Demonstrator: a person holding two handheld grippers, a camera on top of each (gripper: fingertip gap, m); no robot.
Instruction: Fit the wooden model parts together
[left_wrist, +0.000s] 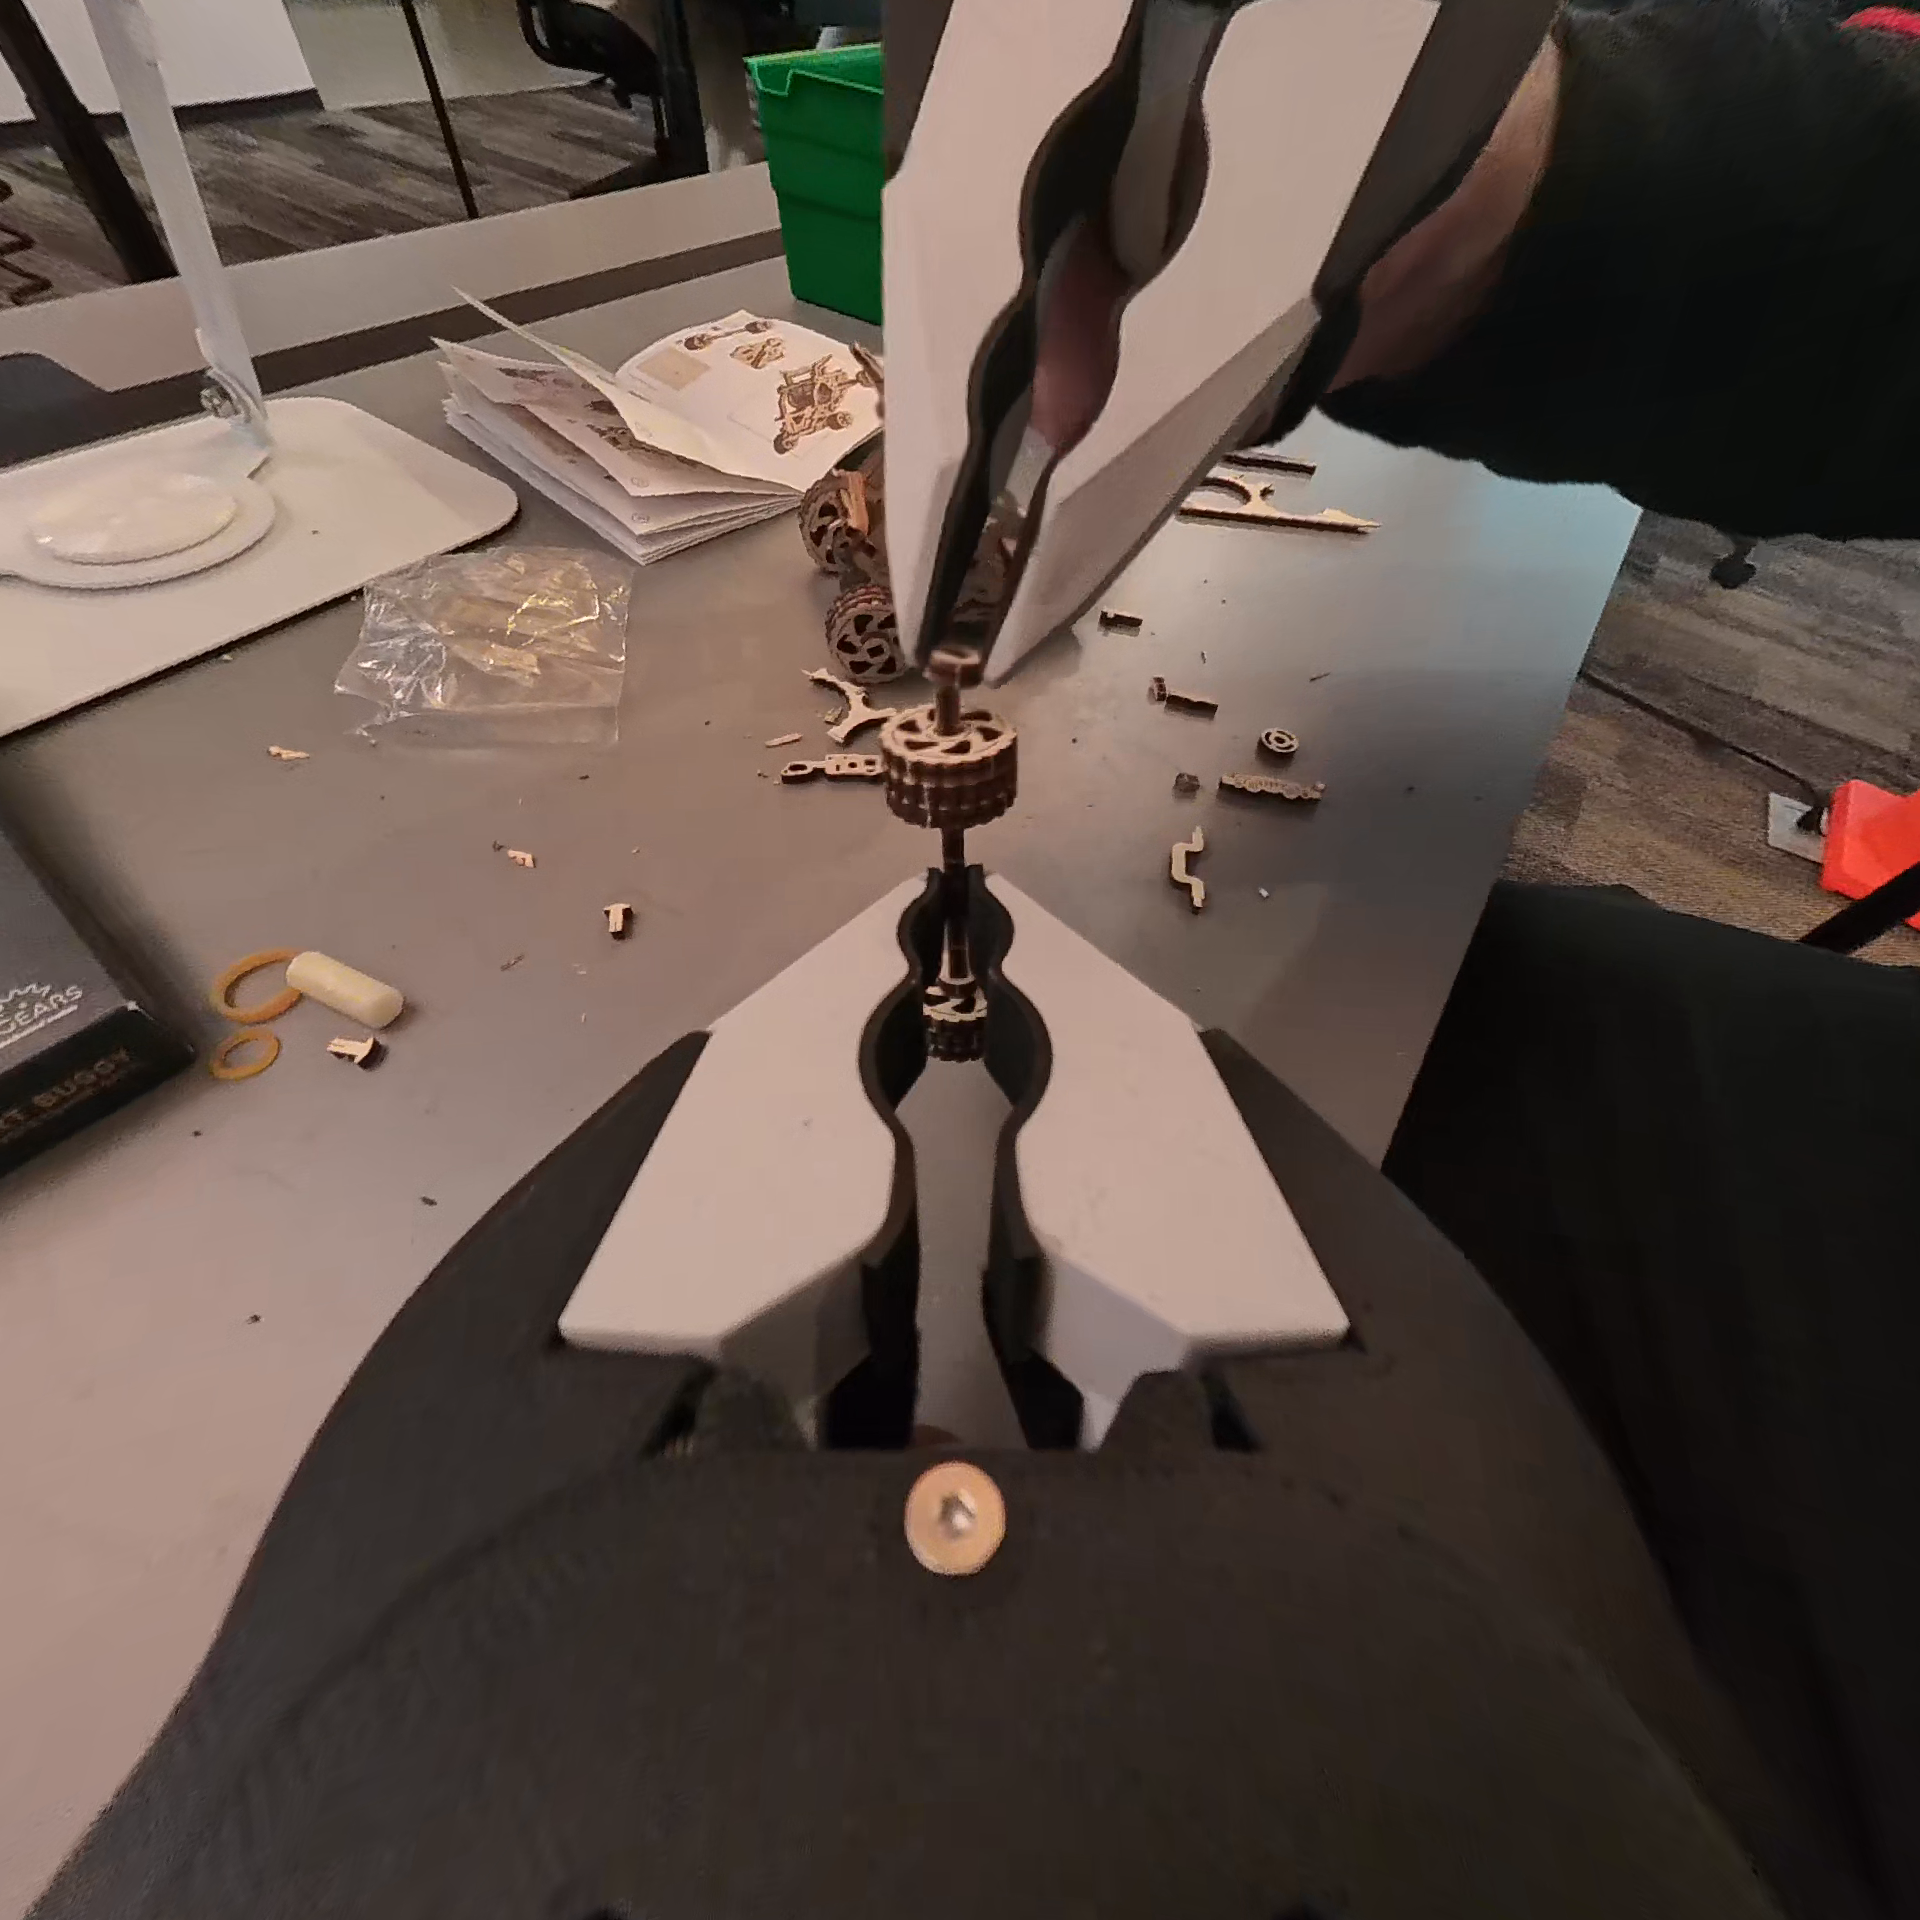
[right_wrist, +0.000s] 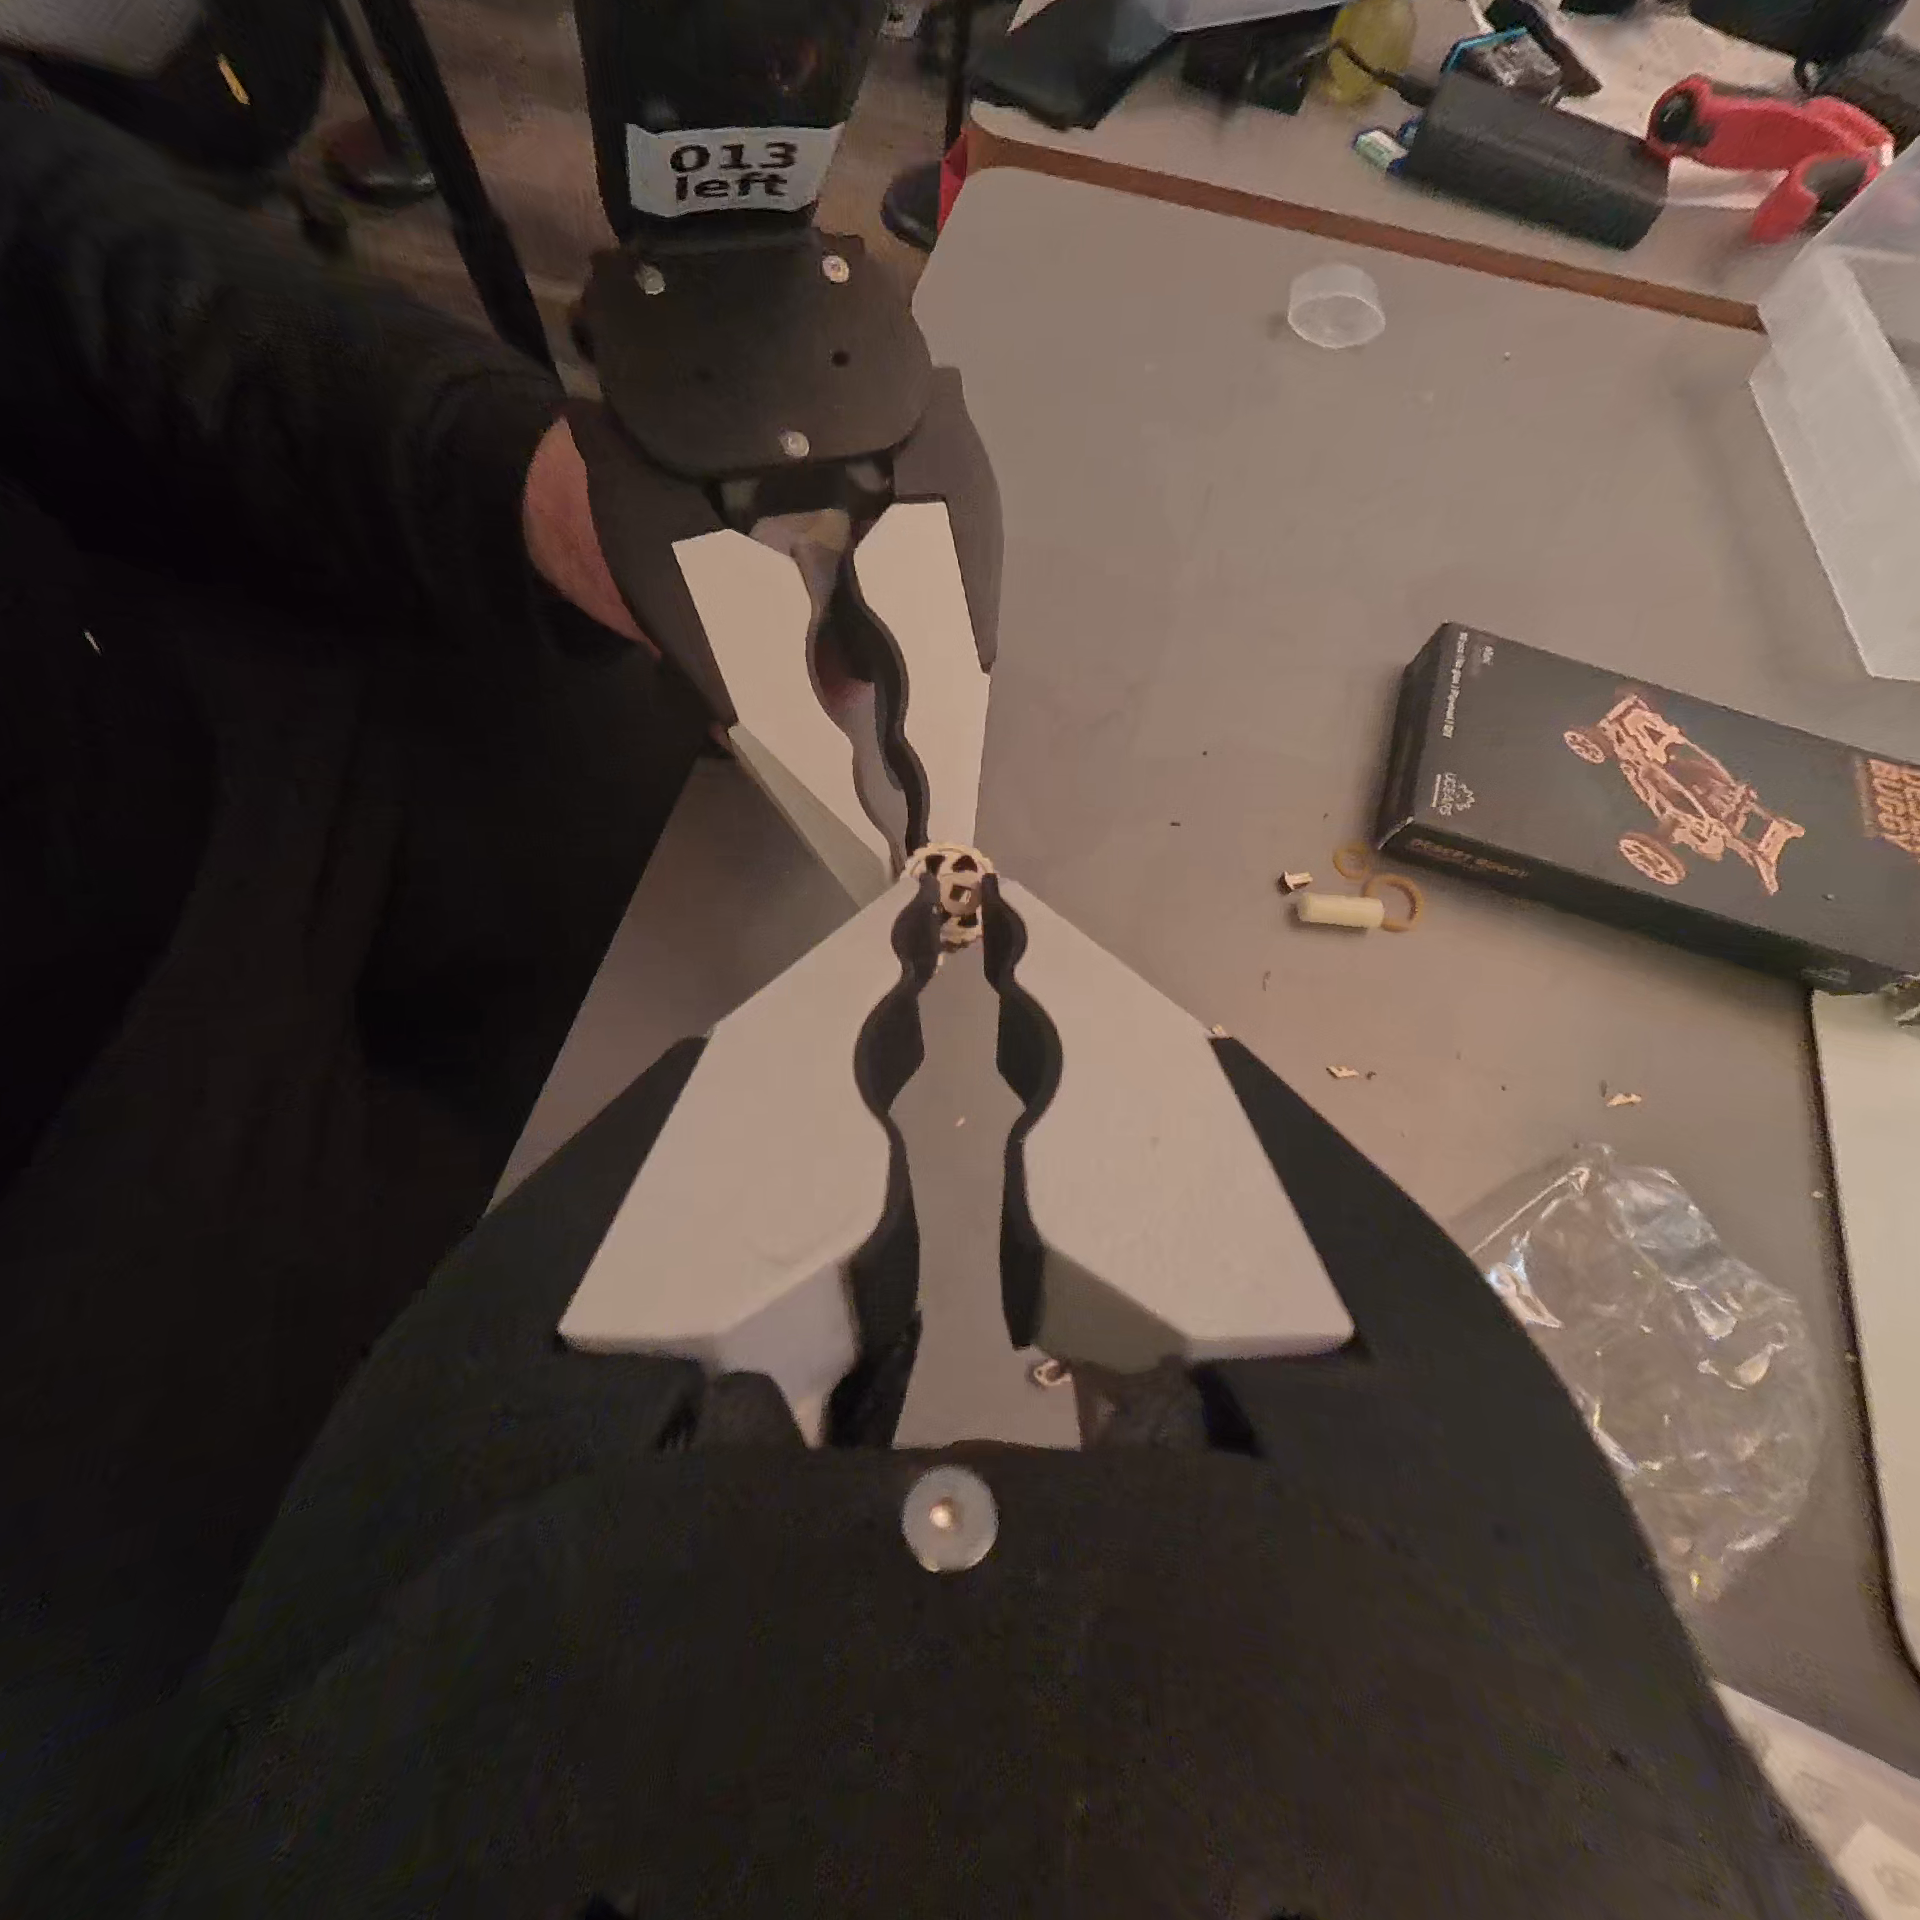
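In the left wrist view, my left gripper (left_wrist: 951, 885) is shut on a thin wooden axle (left_wrist: 951, 847) held above the grey table (left_wrist: 727, 1039). A small toothed wheel (left_wrist: 953, 1013) sits between its fingers. A larger wooden wheel (left_wrist: 948, 764) sits on the axle just beyond the tips. My right gripper (left_wrist: 951, 665) comes down from the far side, shut on a small wooden cap (left_wrist: 954, 661) at the axle's far end. In the right wrist view, my right gripper (right_wrist: 954, 896) pinches the wooden part (right_wrist: 958, 902), tip to tip with the left gripper (right_wrist: 909, 850).
A partly built wooden buggy (left_wrist: 857, 540), an open booklet (left_wrist: 644, 436), a plastic bag (left_wrist: 488, 644), rubber bands (left_wrist: 255, 982), a white cylinder (left_wrist: 343, 989) and loose wooden bits (left_wrist: 1190, 868) lie around. A black box (right_wrist: 1642, 800) and green bin (left_wrist: 821, 166) stand farther off. Tip to tip, the grippers are about 4 cm apart. The white cylinder (left_wrist: 343, 989) is about equally far from each gripper, around 15 cm. Seen from the right wrist view (right_wrist: 1338, 905) as well.
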